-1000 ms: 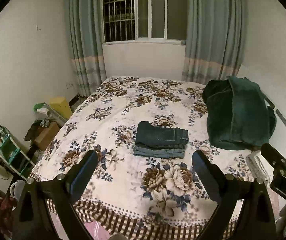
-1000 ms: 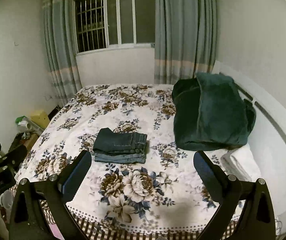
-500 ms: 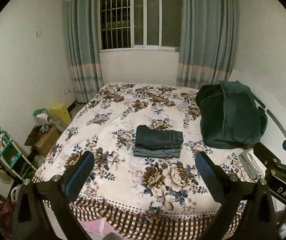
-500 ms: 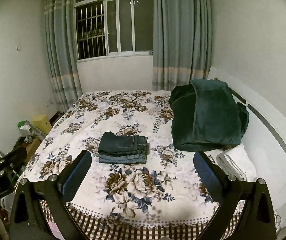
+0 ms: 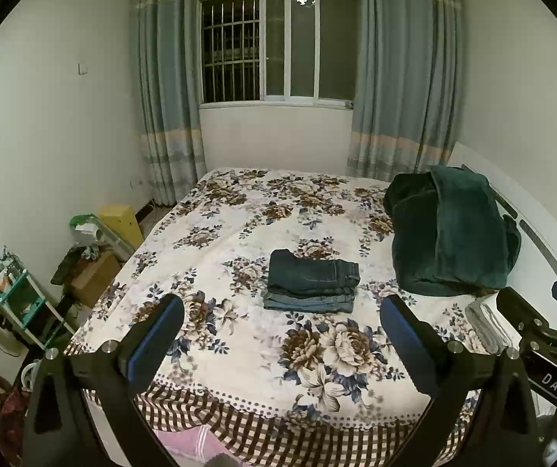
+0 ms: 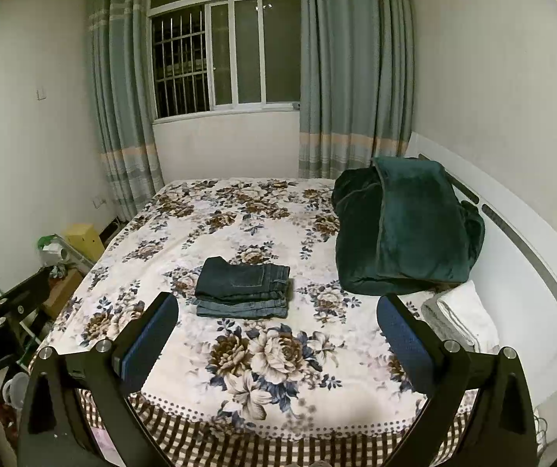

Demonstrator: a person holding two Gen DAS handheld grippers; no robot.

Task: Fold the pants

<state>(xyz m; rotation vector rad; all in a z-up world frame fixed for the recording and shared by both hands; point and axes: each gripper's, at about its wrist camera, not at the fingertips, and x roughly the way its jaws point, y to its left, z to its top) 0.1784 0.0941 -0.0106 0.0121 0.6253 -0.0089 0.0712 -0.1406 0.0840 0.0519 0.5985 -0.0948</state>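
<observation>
Pants (image 5: 311, 281) folded mid-bed, edges distant

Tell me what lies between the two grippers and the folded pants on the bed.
Nothing visible does. Only bare floral bedspread separates the open left gripper and open right gripper from the folded pants. The green blanket and the towels lie off to the right.

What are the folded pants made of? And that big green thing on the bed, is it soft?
The folded pants look like denim: dark blue, matte, with pale stitched seams and a lighter washed layer underneath. The green blanket looks like plush fleece or velvet, probably soft: it has a faint sheen and slumps in thick, rounded folds. The bedspread looks like smooth printed cloth, though its exact fibre cannot be told.
</observation>
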